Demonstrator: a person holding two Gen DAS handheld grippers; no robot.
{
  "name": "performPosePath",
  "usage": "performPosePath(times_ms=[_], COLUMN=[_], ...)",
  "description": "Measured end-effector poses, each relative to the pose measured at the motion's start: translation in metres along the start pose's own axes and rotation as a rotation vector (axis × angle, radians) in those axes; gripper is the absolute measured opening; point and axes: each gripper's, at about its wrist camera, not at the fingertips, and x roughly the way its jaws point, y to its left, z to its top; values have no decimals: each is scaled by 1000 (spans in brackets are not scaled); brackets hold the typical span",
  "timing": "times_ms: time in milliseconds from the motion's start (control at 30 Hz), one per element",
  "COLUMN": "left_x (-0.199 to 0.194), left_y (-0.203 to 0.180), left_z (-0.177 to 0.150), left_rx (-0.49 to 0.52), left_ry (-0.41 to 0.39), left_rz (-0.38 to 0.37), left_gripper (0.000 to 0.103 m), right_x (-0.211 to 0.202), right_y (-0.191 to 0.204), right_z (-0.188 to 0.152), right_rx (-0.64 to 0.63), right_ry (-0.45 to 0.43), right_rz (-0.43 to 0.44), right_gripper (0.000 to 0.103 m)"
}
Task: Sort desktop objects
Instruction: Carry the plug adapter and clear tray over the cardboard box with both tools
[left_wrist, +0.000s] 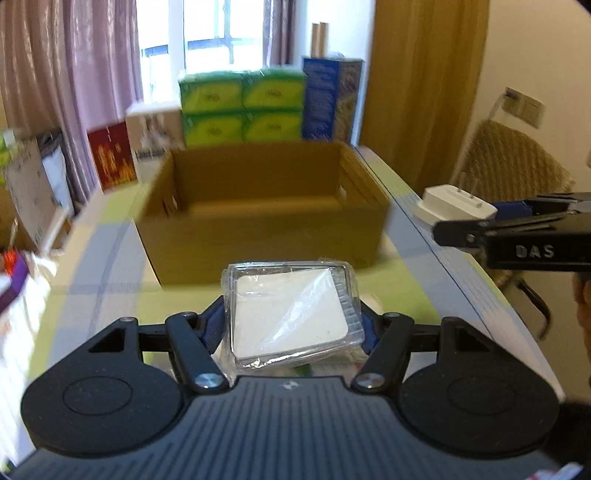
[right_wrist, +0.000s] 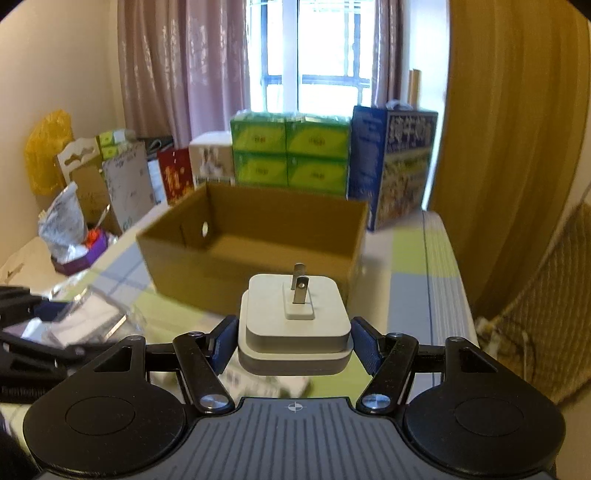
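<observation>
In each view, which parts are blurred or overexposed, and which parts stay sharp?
Left wrist view: the cardboard box and green cartons are motion-blurred, the window is blown out, the left gripper and clear plastic case are sharp. Right wrist view: milder blur, the white plug adapter is crisp, the window is also overexposed.

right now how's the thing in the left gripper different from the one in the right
The left gripper holds a flat clear case with a white card inside, under loose film; the right gripper holds a chunky white plug. The case is see-through and lies tilted; the plug is opaque and sits level, its two metal prongs pointing up. Both are clamped by their sides, above the table, short of the cardboard box.
</observation>
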Motion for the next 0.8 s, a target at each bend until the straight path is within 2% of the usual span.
performPosePath(times_ms=[200, 367, 600, 800], left_x=[53, 109, 177, 208], left_y=[40, 65, 70, 68], left_z=[67, 98, 106, 104], left_rx=[19, 23, 19, 34], left_ry=[-28, -15, 68, 116], left_rz=[42, 39, 28, 7], left_gripper=[64, 64, 64, 65], right_x=[64, 124, 197, 229], right_y=[-11, -20, -31, -33], right_z=[53, 72, 71, 63], right_rx=[16, 24, 50, 40], right_ry=[-7, 23, 127, 186], right_rz=[9, -1, 13, 18], right_gripper=[63, 63, 63, 63])
